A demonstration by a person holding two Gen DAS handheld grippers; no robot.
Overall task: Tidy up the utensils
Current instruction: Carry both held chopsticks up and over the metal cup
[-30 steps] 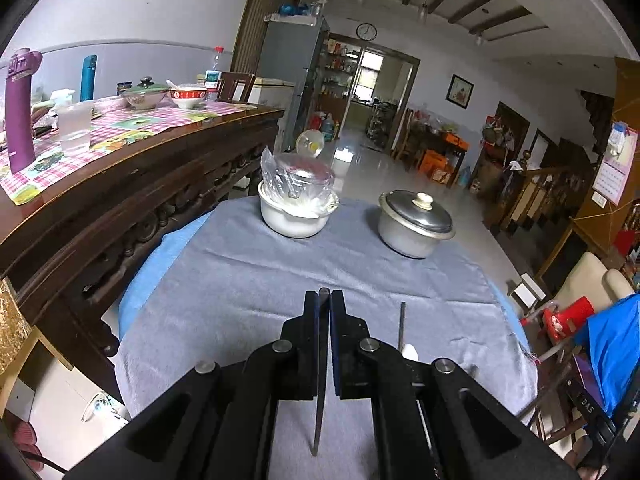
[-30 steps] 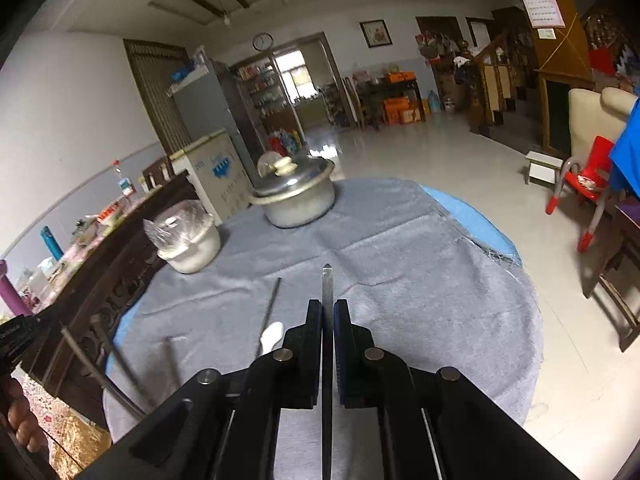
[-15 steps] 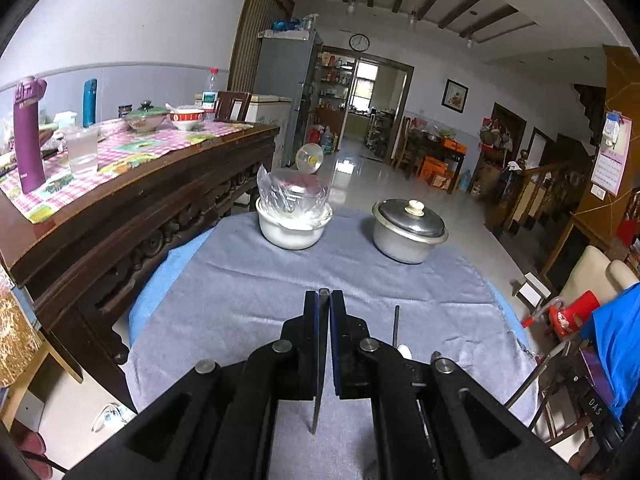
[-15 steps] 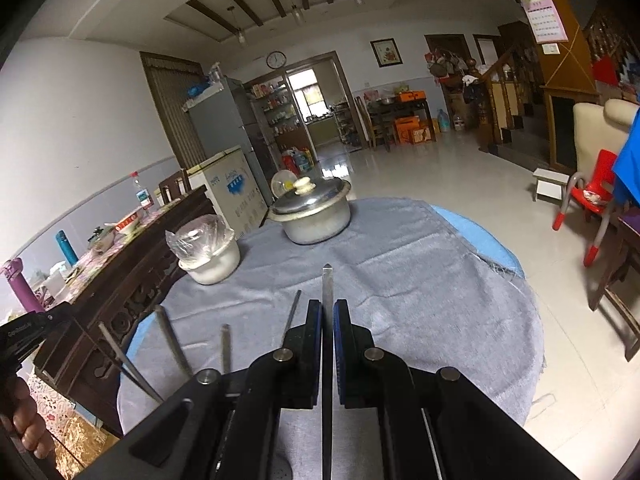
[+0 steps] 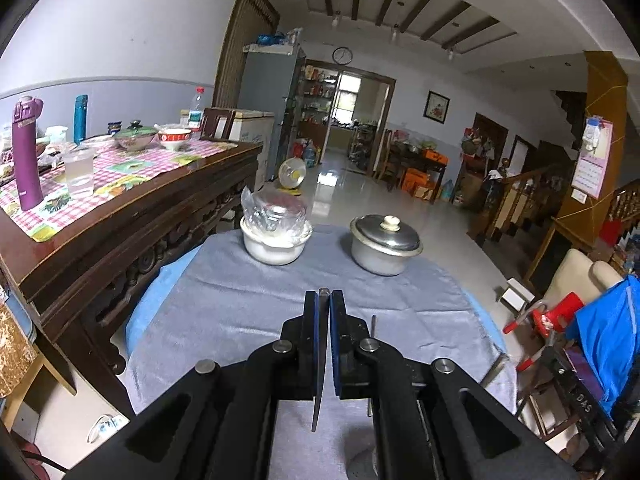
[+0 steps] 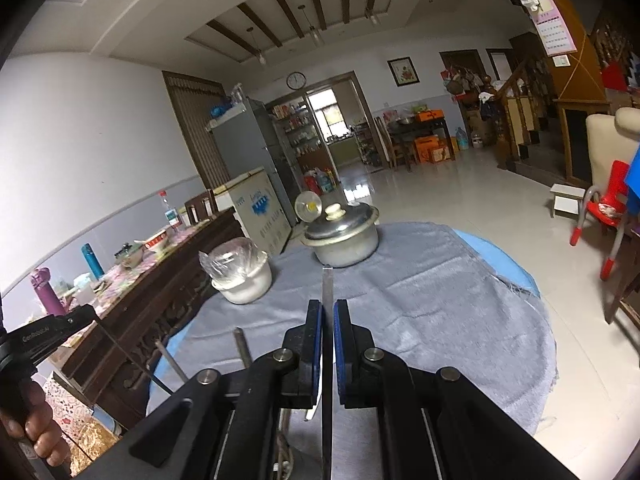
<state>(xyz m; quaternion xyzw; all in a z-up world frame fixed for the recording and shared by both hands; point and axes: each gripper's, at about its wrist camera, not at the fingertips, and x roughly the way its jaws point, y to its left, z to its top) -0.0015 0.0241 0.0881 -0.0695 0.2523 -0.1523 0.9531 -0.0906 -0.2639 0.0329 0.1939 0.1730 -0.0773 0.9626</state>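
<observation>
While above the grey-clothed surface [image 5: 248, 312], left claw [image 5: 324, 300] and right claw [image 6: 328, 308] each clamped on 1 metal utensil handle [image 6: 327, 284].

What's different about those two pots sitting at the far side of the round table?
The metal pot is silvery grey with a fitted lid and a pale knob; the white pot is covered with crinkled clear plastic instead. In the left wrist view the metal pot stands to the right and the white pot to the left. Both rest upright on the grey cloth.
</observation>
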